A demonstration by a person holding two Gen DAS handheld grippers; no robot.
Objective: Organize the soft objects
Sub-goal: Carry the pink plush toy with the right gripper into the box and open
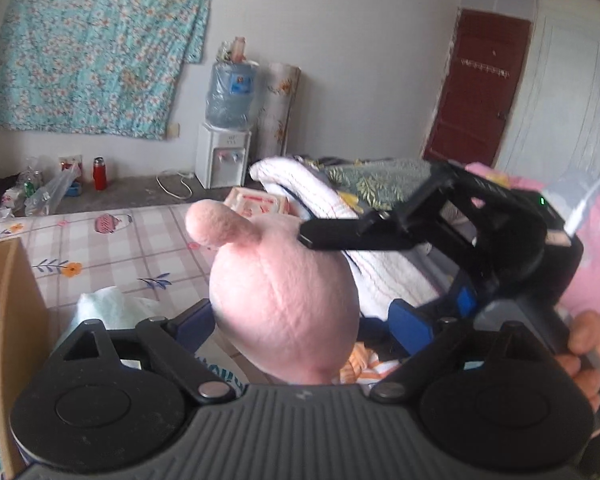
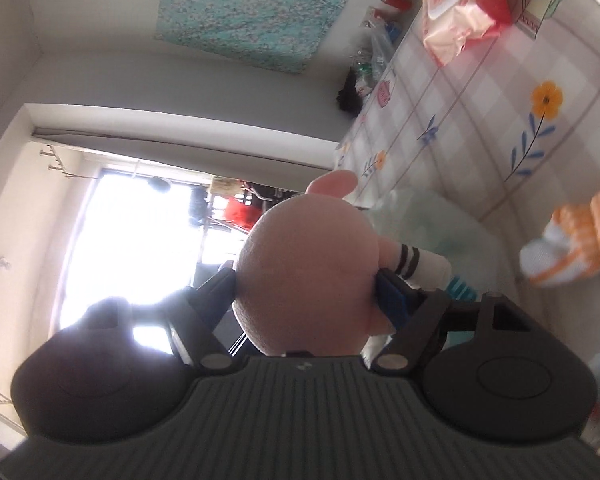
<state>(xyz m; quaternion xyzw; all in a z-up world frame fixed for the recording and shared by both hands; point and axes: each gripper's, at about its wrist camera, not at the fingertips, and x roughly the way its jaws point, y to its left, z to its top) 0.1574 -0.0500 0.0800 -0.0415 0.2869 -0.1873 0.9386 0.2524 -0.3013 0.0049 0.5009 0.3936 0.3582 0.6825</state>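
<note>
**Q:** Plushie, the pink one. Who's actually got it right now? Both grippers seem to be crowding it.

**A:** Right gripper, going by its own camera. Its blue pads squeeze the round body from both sides, one pad right by a striped white leg. It's rolled way over too, so the room looks sideways in that view. The left gripper has the toy sitting between its jaws, but they stand wide and I can't see them pressing. Looks like a hand-off to me, left letting go.

**Q:** Where's the toy then?

**A:** Up in the air above the checked sheet, not resting on anything.

**Q:** Heading for the box?

**A:** My guess. The cardboard box sits at the left edge, and swapping hands would make sense for reaching it. An orange sock and a wipes pack lie on the sheet.
</note>
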